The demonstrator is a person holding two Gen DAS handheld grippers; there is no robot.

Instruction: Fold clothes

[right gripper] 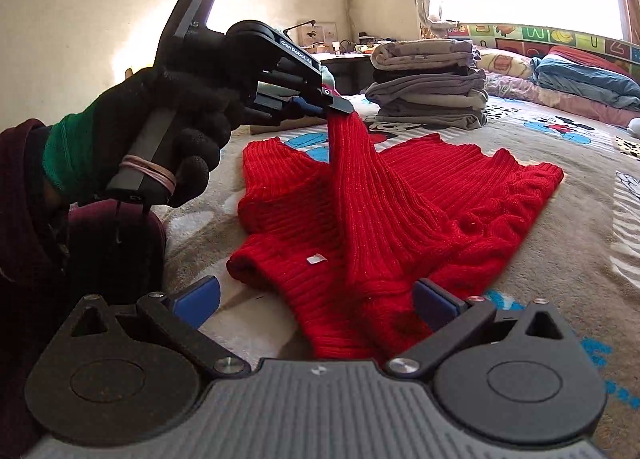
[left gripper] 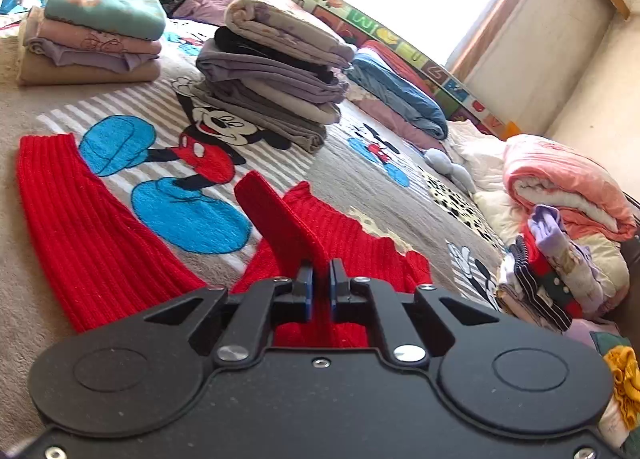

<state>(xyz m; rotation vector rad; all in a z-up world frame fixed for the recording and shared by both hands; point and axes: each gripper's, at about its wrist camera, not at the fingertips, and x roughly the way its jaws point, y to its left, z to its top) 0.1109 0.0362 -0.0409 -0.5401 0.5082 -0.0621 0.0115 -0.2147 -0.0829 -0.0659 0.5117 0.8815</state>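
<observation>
Red ribbed knit sweater (right gripper: 400, 203): spread on a Mickey Mouse print blanket (right gripper: 560, 259) covering the bed, one sleeve lifted off the rest. A small white tag (right gripper: 316, 259) shows at the near part of the garment; no writing legible on it.

Left gripper (right gripper: 336, 105): held by a black-gloved hand (right gripper: 188, 115), clenched on the raised sleeve. Body printed "GenRobot.AI" in white; a second marking ending in "AS" sits on the top block, only partly readable. In the left wrist view its blue pads (left gripper: 308, 291) are pressed together on red fabric.

Right gripper (right gripper: 316, 299): released, blue pads spread wide, near edge of the sweater between them.

Far side: stack of folded grey and lilac clothes (left gripper: 276, 71); second folded stack (left gripper: 96, 35) to its left. Alphabet-block headboard panel (right gripper: 560, 39), letter "W" readable.
</observation>
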